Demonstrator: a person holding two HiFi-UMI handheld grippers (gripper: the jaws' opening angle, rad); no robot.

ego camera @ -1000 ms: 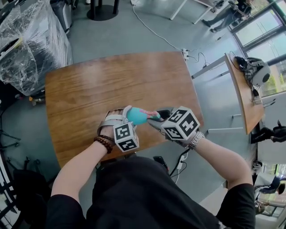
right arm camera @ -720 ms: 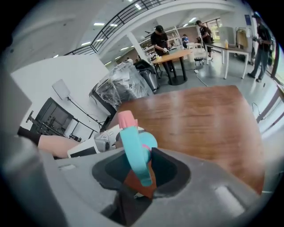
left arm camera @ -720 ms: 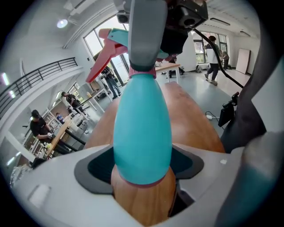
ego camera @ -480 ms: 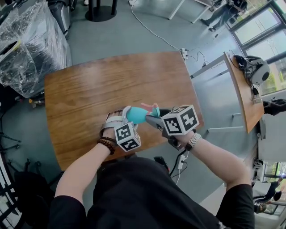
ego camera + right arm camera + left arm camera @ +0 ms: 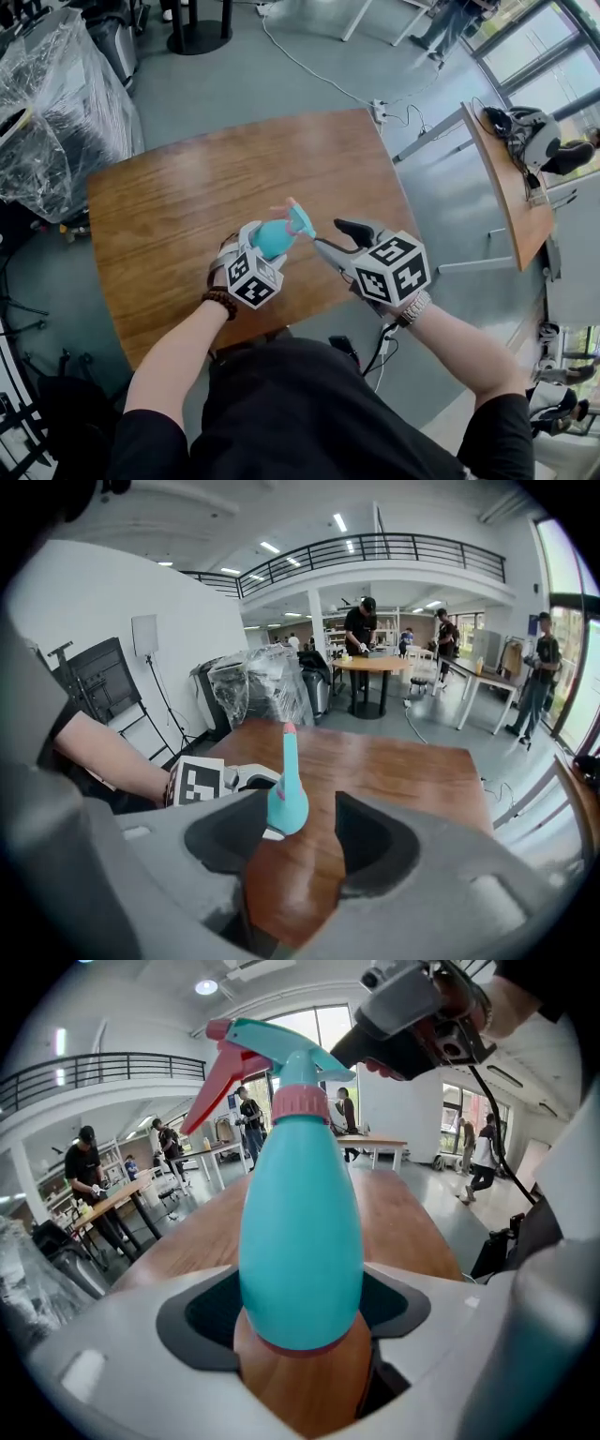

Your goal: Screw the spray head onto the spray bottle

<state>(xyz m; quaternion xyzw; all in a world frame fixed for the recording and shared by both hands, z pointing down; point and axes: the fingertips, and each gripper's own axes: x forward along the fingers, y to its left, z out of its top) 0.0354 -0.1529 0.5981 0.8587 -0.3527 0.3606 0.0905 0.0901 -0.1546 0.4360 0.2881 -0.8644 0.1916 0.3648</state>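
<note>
Left gripper (image 5: 300, 1321) clamps spray bottle (image 5: 302, 1232) steady; right gripper (image 5: 349, 234) opening, empty. Regrip spray head (image 5: 281, 1054) collar squarely.

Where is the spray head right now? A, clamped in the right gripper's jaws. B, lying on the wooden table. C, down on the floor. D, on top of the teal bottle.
D: the spray head sits on the neck of the spray bottle, which the left gripper holds. The right gripper stands apart from it, its jaws opening with nothing between them.
</note>
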